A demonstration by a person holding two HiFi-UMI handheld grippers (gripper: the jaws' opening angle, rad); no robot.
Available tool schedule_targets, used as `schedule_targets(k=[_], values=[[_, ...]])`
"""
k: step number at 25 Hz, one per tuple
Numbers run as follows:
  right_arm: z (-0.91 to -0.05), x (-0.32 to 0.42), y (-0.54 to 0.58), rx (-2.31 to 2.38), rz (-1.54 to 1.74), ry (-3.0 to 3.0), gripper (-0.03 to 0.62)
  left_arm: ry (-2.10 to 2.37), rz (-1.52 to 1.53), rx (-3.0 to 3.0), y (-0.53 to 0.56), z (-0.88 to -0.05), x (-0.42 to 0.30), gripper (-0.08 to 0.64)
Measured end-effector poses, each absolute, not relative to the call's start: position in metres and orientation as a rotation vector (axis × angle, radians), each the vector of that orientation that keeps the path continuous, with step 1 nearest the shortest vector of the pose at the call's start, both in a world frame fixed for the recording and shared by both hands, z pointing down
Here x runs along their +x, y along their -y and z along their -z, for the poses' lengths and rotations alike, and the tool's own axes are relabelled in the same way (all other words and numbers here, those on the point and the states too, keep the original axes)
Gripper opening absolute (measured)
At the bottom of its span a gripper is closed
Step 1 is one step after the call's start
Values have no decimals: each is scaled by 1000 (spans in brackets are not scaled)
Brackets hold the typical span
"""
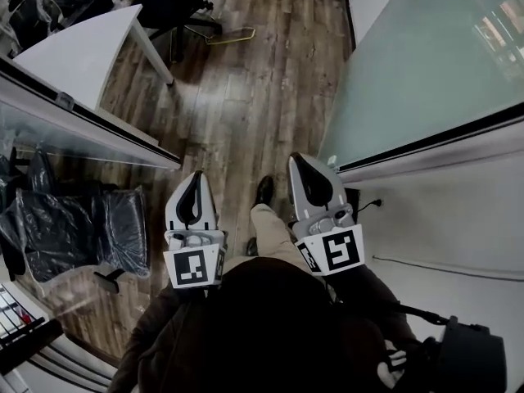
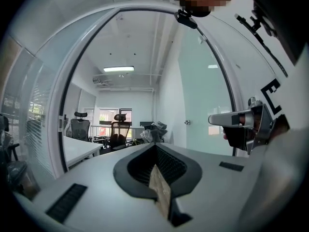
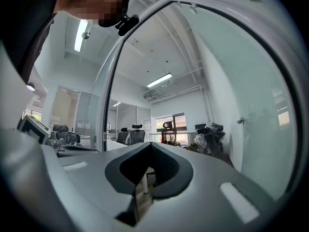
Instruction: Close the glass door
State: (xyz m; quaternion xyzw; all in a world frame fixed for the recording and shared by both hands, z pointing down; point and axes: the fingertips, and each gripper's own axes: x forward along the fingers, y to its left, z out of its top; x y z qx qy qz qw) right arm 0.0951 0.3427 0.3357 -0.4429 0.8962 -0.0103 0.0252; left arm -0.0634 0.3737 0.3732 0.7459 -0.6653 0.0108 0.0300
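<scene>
Here left gripper (image 1: 196,183) and right gripper (image 1: 302,165) point forward, closed.

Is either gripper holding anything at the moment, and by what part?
Nothing is held. The left gripper and the right gripper both have their jaws together on nothing, and neither touches the glass door.

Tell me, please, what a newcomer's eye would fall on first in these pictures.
The big frosted glass door fills the upper right of the head view, standing open beside the wooden floor. Low in the middle, the left gripper and right gripper are side by side, both shut and empty, pointing into the office.
</scene>
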Motion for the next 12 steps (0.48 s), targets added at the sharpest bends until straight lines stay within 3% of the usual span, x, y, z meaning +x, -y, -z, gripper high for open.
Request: schedule_targets(k=[12], values=[[-344,137,-90,-1427,91,-2743,2,1983,-51,2380,-107,-363,-21,-3]])
